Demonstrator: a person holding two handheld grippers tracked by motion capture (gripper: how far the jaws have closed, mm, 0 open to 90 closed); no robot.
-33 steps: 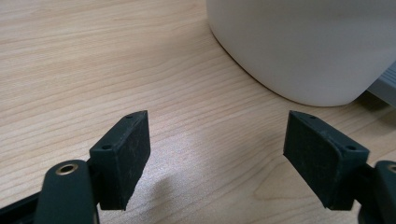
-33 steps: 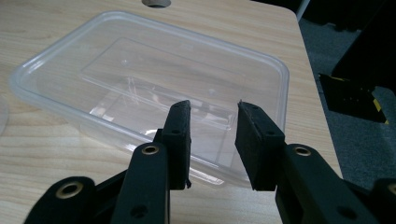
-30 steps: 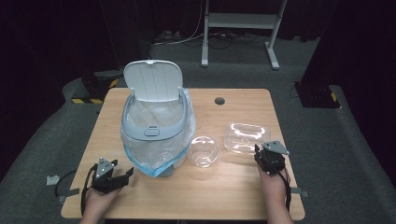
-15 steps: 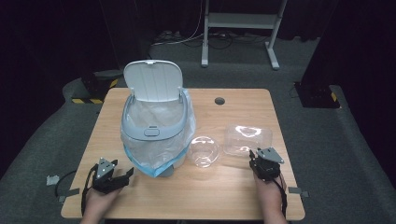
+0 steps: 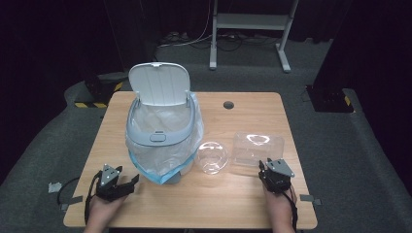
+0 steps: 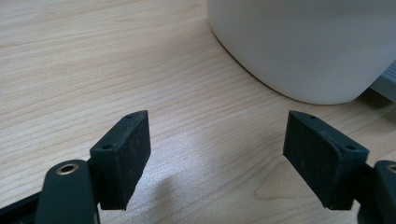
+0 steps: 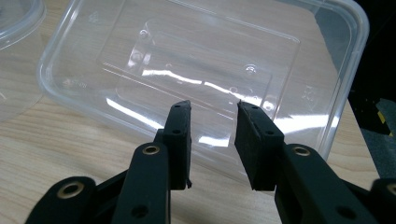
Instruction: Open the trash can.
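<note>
Jaws of the right gripper [image 7: 212, 140] stand a narrow gap apart, pinching nothing, their tips just over the near rim of the clear rectangular plastic container [image 7: 196, 70]. That container lies on the wooden table [image 5: 243, 194] towards its right side, directly ahead of the right gripper [image 5: 273, 175] in the high view, with nothing between the two. Just left of the container [image 5: 256, 149] sits a clear round plastic bowl [image 5: 212, 157], close beside it; whether the two touch cannot be told. Further left stands a white waste bin with a grey rim [image 5: 160, 138], its lid tipped up and a clear bag lining it, the bag's blue edge spilling onto the table near the bowl. The left gripper [image 5: 116, 180] rests at the table's near left corner, well apart from the container, its jaws [image 6: 217, 156] spread wide over bare wood, with the bin's white wall [image 6: 308, 42] rising just beyond them.
</note>
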